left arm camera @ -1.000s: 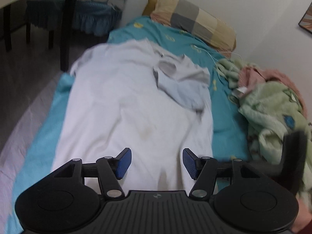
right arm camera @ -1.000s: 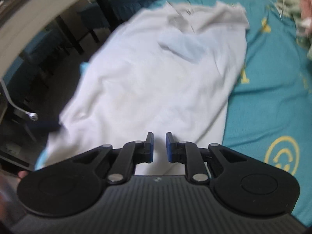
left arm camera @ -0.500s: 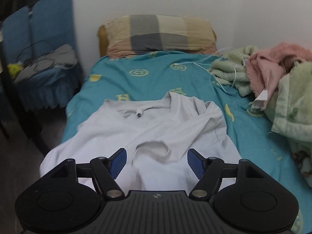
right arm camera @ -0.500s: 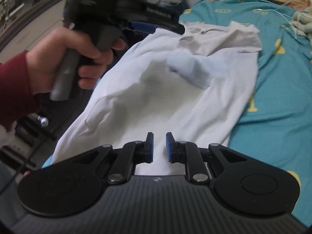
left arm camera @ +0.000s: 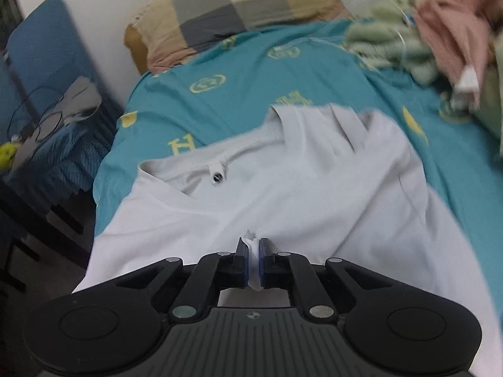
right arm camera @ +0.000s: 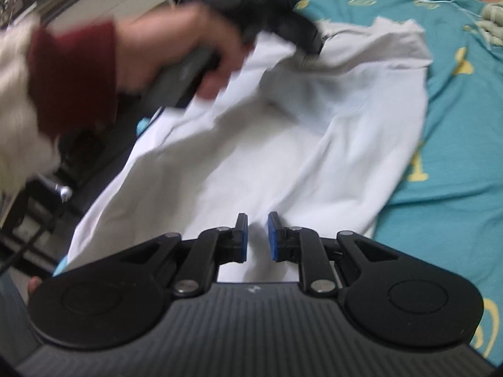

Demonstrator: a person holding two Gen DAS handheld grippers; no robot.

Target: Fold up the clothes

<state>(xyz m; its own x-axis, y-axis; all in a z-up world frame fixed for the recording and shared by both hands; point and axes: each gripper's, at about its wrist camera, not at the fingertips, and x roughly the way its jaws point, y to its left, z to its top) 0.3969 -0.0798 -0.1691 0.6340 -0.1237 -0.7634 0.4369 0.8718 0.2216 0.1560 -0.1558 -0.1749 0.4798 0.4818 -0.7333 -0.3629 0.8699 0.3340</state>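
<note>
A white T-shirt (left arm camera: 314, 194) lies spread on a teal bedsheet (left arm camera: 251, 88), collar toward the pillow. My left gripper (left arm camera: 253, 251) is shut on a pinch of the shirt's fabric near the collar area. In the right wrist view the shirt (right arm camera: 283, 144) fills the middle, and the left gripper with the hand holding it (right arm camera: 188, 50) shows at the upper left, gripping the shirt's far edge. My right gripper (right arm camera: 257, 235) hovers over the shirt's lower part, jaws a narrow gap apart, with nothing between them.
A checked pillow (left arm camera: 239, 9) lies at the bed's head. A pile of green and pink blankets (left arm camera: 440, 37) lies at the right. A blue chair with cables (left arm camera: 53, 94) stands left of the bed. Dark furniture (right arm camera: 37, 220) stands beside the bed.
My left gripper moved forward to the shirt's collar area and shut on the fabric. My right gripper has stayed over the lower shirt with the same narrow gap.
</note>
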